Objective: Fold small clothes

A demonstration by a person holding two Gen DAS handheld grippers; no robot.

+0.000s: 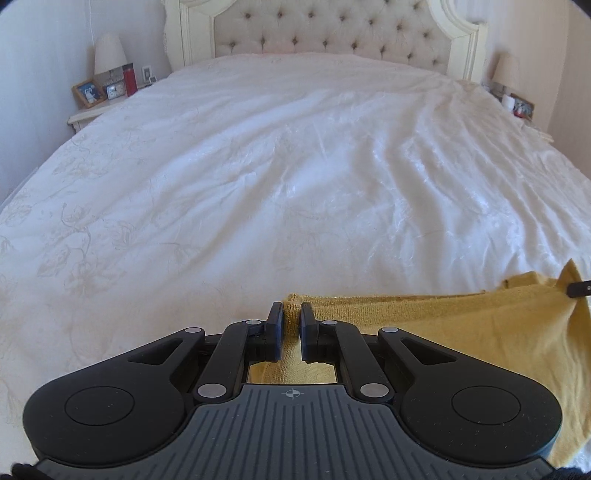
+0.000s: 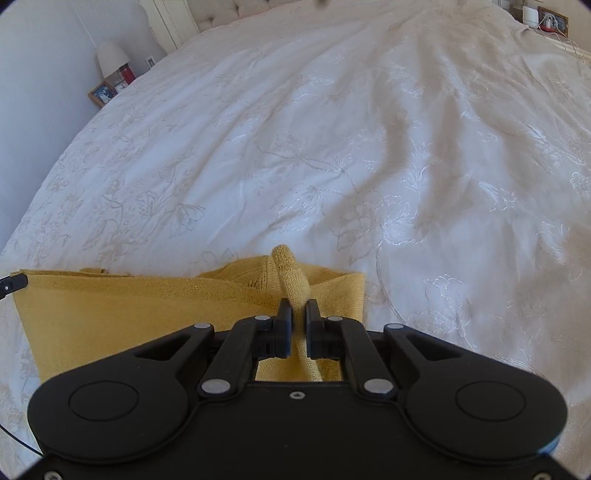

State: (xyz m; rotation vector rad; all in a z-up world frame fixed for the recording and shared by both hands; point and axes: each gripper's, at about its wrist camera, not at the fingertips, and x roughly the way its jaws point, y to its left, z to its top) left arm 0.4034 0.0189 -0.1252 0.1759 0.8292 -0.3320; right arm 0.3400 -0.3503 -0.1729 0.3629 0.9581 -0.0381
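white embroidered bedspread point(image 1: 258, 166), tufted headboard point(image 1: 332, 29)

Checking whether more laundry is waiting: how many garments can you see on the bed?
1: a mustard-yellow knit garment on the white embroidered bedspread, stretched between the left tool and right tool. Others may lie out of view.
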